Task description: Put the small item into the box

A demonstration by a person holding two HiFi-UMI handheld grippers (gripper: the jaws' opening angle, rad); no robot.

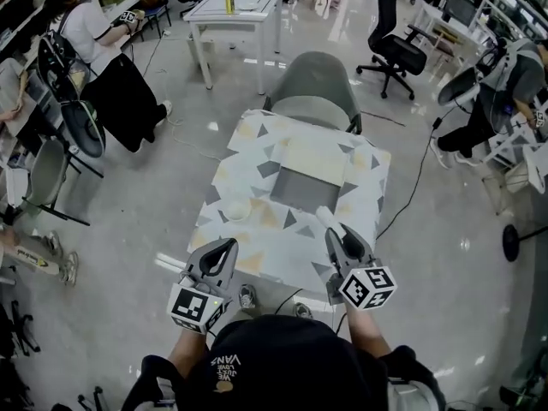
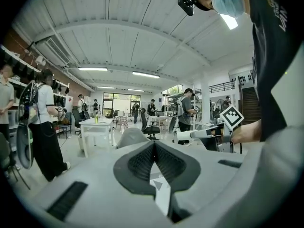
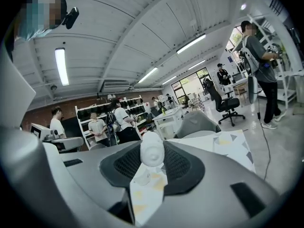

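Observation:
A small white, bottle-like item sticks out of my right gripper, which is shut on it above the table's near right part. In the right gripper view the white item sits between the dark pads. The shallow grey box lies on the middle of the table, just beyond that gripper. My left gripper hovers at the table's front left with its jaws together and nothing in them. In its own view the left gripper's tips meet.
The table wears a cloth with a triangle pattern. A white round cup-like thing rests on it left of the box. A grey chair stands at the far edge. People, office chairs and other tables surround the area.

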